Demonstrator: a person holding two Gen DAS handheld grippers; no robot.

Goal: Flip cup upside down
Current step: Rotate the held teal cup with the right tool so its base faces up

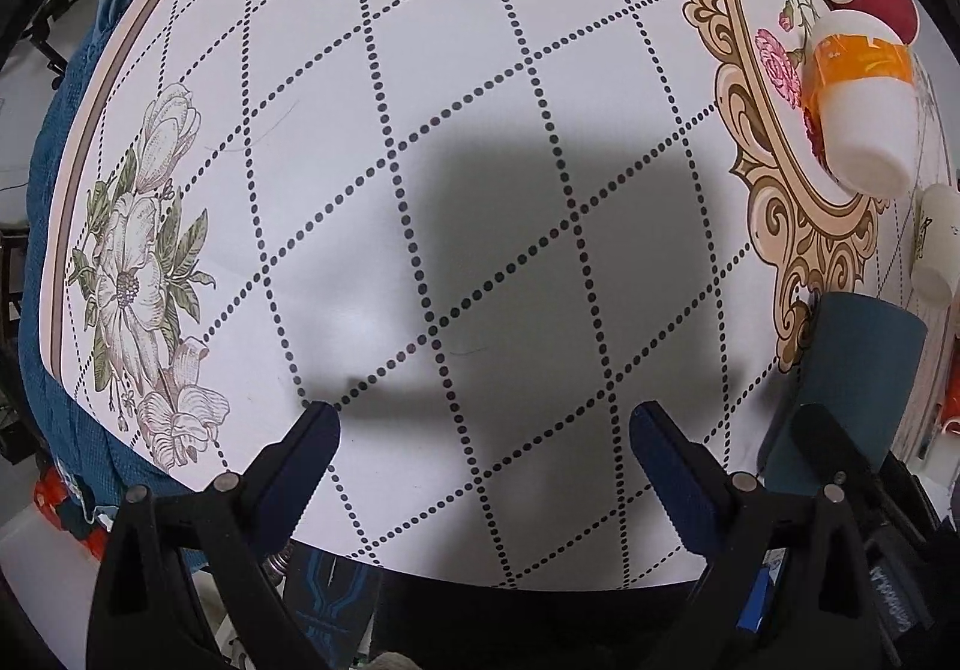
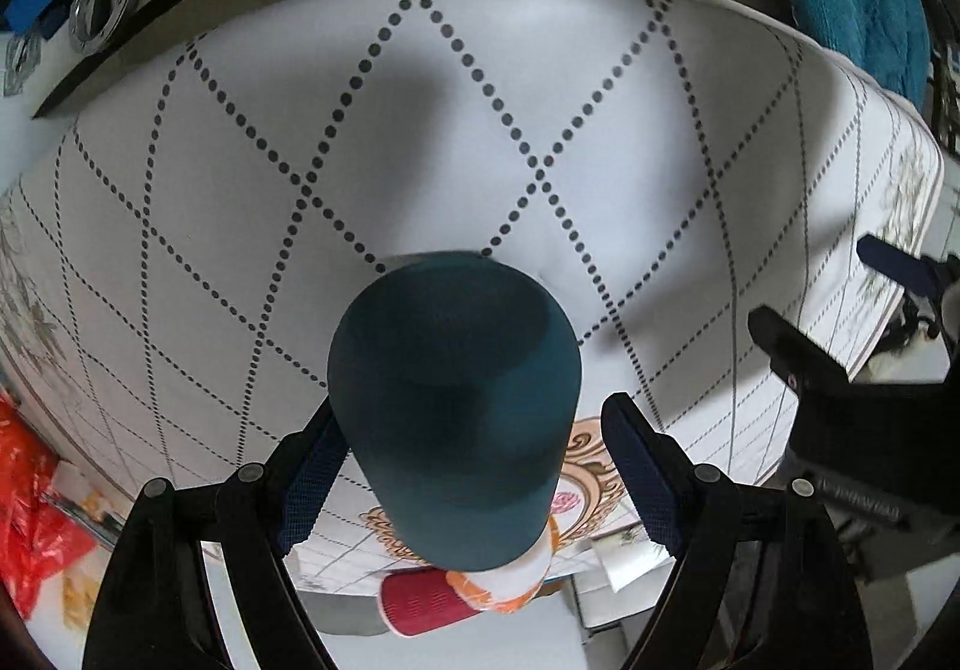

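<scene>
**Teal cup between my right fingers, flip looks nearly settled**

Between the two fingers of my right claw [image 2: 477,430] stands the teal cup [image 2: 456,394], and what faces my wrist camera is its closed, rounded end, with the far end down on the table [image 2: 240,160]. A thin pale sliver shows at the cup's 12 o'clock edge; I take it for the rim meeting the cloth, though the fisheye bends things too much to be sure. My judgement is that the turning-over is done or all but done, and what is left is to let go cleanly and draw back without tipping it.

My right claw is spread wide. Its 9 o'clock finger lies against or just beside the cup wall, while the 3 o'clock finger stands clear of it, so I would not call this a firm hold. My left claw [image 1: 483,433] is open and has hold of nothing, hovering over bare patterned table.

From the left wrist view the teal cup [image 1: 852,370] sits at 4 o'clock. A white cup with an orange band [image 1: 864,94] and a red cup [image 1: 882,1] lie on their sides at 2 o'clock. Another pale cup [image 1: 939,244] at 3 o'clock is cut off by the frame.
</scene>
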